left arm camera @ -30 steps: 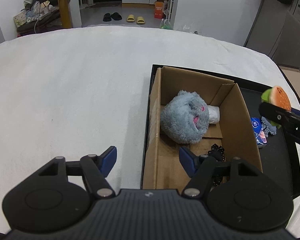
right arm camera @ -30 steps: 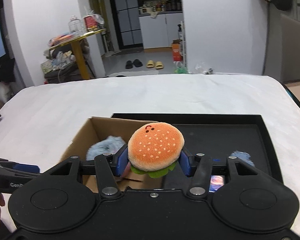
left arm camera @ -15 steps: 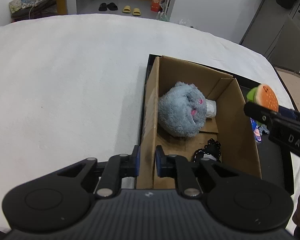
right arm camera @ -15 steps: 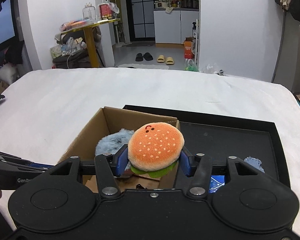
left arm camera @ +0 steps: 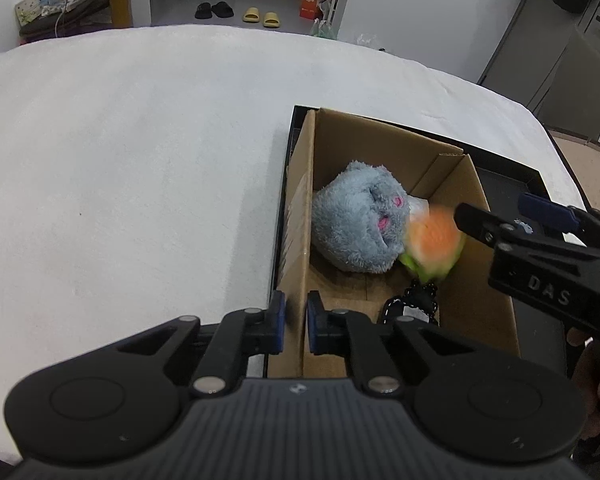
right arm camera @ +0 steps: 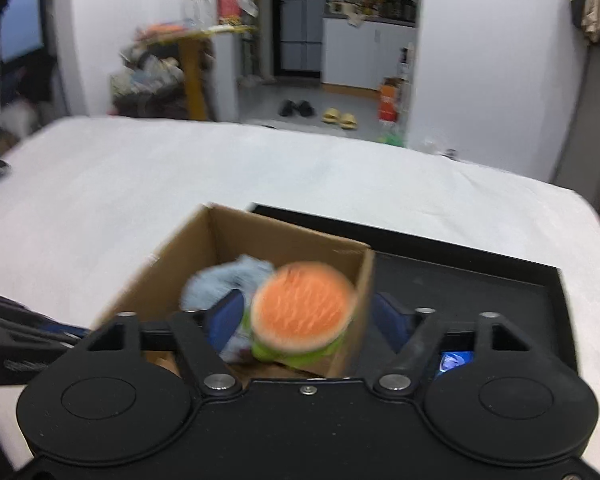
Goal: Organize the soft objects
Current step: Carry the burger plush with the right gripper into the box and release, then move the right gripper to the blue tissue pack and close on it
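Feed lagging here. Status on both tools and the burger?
Left tool shut on cardboard box wall. Right tool opening; burger plush dropping beside grey plush. Nothing blocking.

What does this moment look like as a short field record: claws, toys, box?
left claw: shut on the near left wall of the cardboard box
right claw: jaws opening, pads off the toy
burger plush: blurred, dropping into the box, free of the pads
grey plush: inside the box, beside the burger
black item: on the box floor, near end, kind unclear
black tray: under and beside the box
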### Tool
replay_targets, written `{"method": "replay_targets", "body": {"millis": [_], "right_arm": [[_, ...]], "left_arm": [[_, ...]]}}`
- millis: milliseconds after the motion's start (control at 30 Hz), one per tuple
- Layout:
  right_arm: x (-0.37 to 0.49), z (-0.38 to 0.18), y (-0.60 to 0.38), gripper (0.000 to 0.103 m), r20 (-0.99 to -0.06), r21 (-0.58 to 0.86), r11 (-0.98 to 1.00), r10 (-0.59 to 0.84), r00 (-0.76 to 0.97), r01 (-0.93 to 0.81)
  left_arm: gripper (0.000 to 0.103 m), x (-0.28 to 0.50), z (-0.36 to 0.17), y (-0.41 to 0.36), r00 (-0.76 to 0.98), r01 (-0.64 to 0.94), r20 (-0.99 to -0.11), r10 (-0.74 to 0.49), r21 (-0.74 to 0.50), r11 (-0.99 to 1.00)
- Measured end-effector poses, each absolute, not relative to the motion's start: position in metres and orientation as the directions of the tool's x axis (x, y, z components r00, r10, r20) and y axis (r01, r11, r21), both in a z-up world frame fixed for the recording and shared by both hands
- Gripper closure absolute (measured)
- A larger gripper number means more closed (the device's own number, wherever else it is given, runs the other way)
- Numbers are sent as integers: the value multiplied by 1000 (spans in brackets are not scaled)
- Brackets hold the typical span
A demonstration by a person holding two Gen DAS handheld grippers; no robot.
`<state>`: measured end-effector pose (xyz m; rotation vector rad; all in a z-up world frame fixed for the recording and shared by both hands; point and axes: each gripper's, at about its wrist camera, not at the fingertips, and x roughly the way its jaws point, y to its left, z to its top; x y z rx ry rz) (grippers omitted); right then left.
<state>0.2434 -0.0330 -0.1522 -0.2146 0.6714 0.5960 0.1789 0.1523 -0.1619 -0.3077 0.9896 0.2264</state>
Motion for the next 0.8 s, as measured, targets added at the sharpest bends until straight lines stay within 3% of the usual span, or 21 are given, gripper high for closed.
{"method": "replay_targets", "body": {"millis": [467, 800], "right_arm": [[248, -152, -74, 29, -634, 62, 858, 428, 643, -510], [251, -172, -108, 30, -636, 96, 884, 408, 655, -458]], "left_arm": [[92, 180, -156, 143, 530, -336, -842, 100, -100, 936], [86, 191, -152, 134, 518, -346, -844, 136, -62, 936]]}}
